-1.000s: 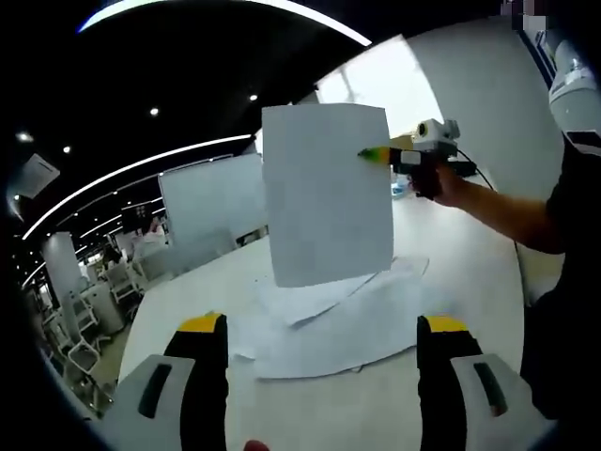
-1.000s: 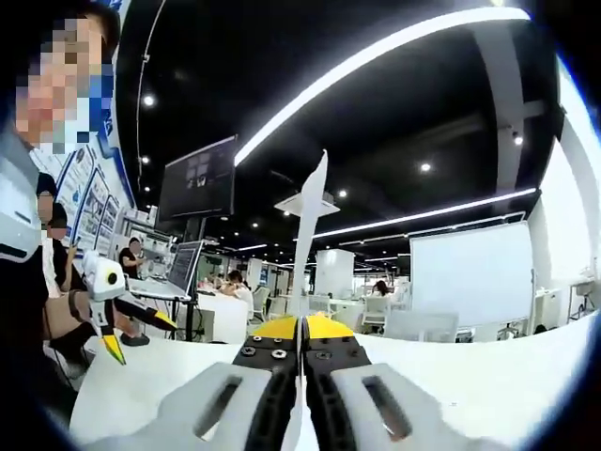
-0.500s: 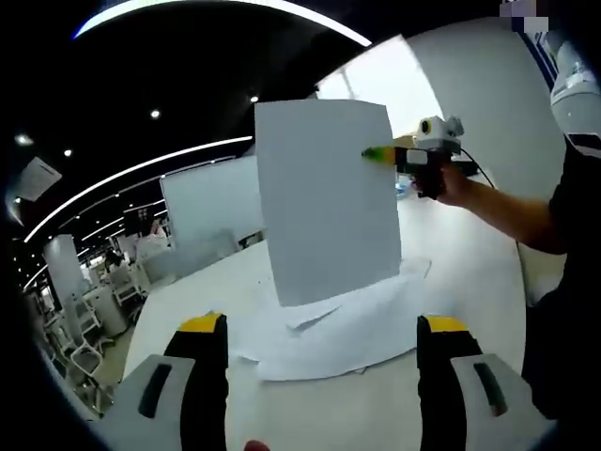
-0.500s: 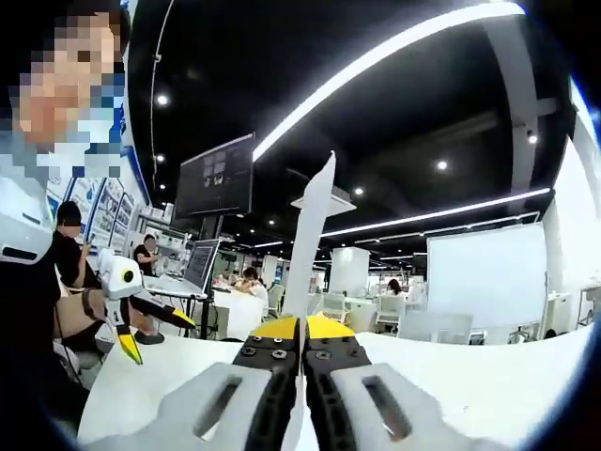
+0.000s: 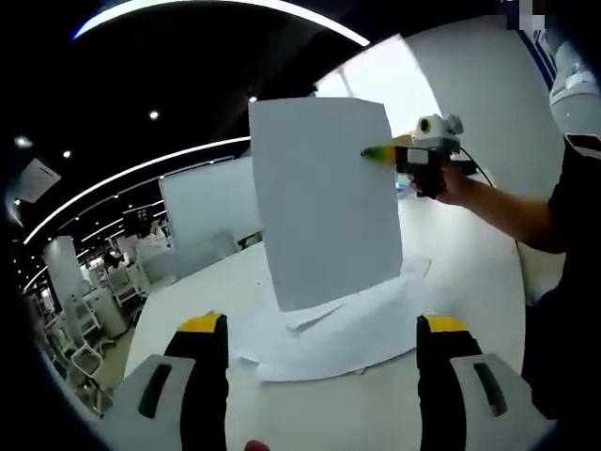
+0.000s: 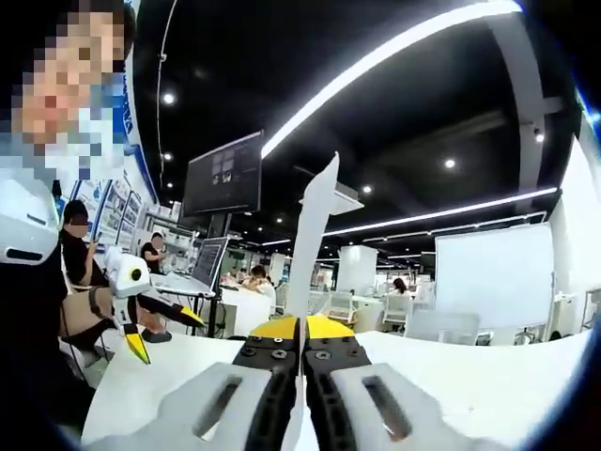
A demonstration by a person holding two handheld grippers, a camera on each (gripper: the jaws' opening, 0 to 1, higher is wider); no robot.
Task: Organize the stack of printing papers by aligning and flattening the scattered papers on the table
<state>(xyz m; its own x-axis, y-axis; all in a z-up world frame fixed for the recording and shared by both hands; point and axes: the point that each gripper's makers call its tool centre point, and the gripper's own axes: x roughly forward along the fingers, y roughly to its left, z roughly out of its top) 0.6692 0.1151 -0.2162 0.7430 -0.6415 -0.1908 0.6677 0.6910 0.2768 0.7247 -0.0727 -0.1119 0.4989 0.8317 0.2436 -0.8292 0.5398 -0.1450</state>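
The right gripper has its fingers pressed together on the edge of a single sheet of paper, which stands upright in the air — seen edge-on in the right gripper view, rising thin and slightly bowed above the yellow tips. In the left gripper view the same gripper pinches the sheet at its upper right edge, and the sheet hangs broad-face toward the camera, directly above the pile of loose papers on the white worktop.

The left gripper holds nothing; its fingers stand wide apart, low and in front of the pile, with the pile showing between them.

The pile lies fanned and uneven, corners poking out on several sides. The sheet is light and floppy — held by one edge it will sway and curl, and it probably creases easily. My guess is it wants lowering flat onto the pile, then the pile's edges squeezing square from opposite sides.
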